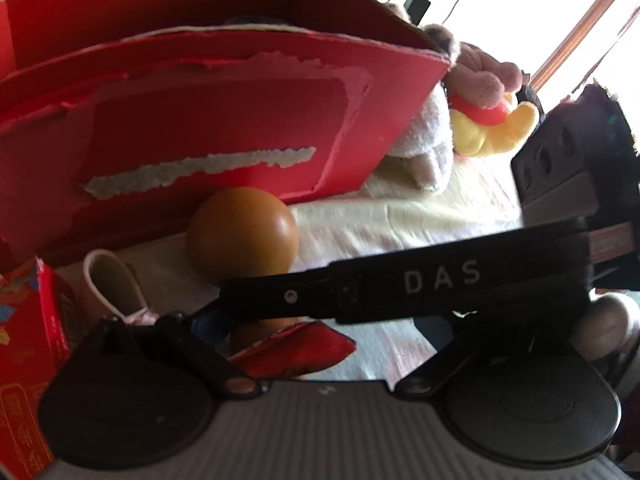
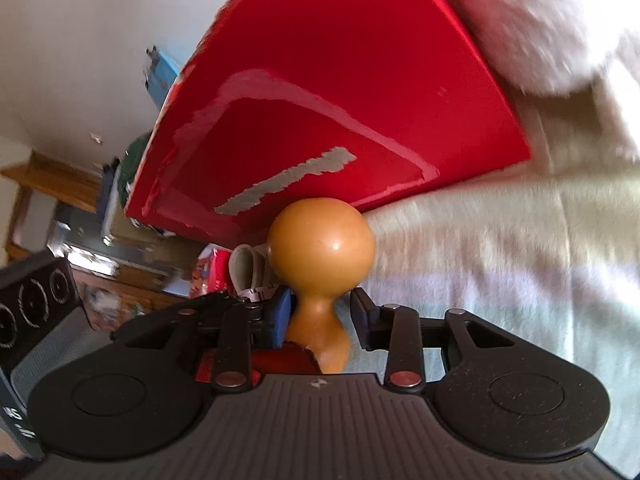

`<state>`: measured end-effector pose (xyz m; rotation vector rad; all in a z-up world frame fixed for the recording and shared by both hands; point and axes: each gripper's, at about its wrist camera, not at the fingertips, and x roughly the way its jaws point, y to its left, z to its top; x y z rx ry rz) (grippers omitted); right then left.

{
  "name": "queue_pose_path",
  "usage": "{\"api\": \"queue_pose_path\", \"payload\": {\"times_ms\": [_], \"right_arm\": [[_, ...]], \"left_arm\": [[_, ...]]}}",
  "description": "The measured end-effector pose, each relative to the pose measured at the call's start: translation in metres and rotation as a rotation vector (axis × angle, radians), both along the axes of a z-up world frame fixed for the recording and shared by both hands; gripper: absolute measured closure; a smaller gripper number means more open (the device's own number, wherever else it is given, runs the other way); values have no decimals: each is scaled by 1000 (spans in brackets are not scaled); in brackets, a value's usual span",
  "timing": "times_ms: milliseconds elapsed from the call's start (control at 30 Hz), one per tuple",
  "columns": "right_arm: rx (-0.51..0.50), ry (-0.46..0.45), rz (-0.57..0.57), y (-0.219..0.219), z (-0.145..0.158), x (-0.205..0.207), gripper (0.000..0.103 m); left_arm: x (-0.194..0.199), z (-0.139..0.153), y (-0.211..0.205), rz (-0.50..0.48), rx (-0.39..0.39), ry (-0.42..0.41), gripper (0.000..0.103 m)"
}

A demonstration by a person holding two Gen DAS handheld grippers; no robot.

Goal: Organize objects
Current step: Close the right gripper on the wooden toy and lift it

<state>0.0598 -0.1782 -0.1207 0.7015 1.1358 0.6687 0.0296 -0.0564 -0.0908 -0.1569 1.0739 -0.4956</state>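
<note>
A glossy orange gourd (image 2: 321, 240) stands between my right gripper's (image 2: 320, 310) fingers, which are shut on its narrow neck. Something red (image 2: 288, 356) sits at the gourd's base. Just beyond it is a large red cardboard box (image 2: 332, 92) with torn label strips. In the left wrist view the same gourd (image 1: 242, 236) sits in front of the red box (image 1: 216, 120), whose top is open. My left gripper (image 1: 320, 320) is spread wide open, holding nothing. The right gripper's black body (image 1: 420, 284) crosses in front of it and hides its right fingertip.
A white plush toy (image 1: 428, 144) and a yellow and red plush (image 1: 492, 128) lie right of the box on a cream bedsheet (image 1: 400, 216). A small shoe (image 1: 112, 280) and a red packet (image 1: 28, 340) sit at the left. Wooden furniture (image 2: 48, 180) stands far left.
</note>
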Motion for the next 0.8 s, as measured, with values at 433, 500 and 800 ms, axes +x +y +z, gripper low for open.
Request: {"api": "queue_pose_path", "payload": {"times_ms": [433,500,800], "right_arm": [[41,0,-65,-45,9,-21,71],[42,-17,-84,-55,13,-26,71],[30,-144,-176,-93,39,-51,71]], "left_arm": [[-2,14,-32,-94,-51,7,7],[-3,16,-44,-119,-51,-6,7],[-18,45,-83,-218,-44,-123,9]]}}
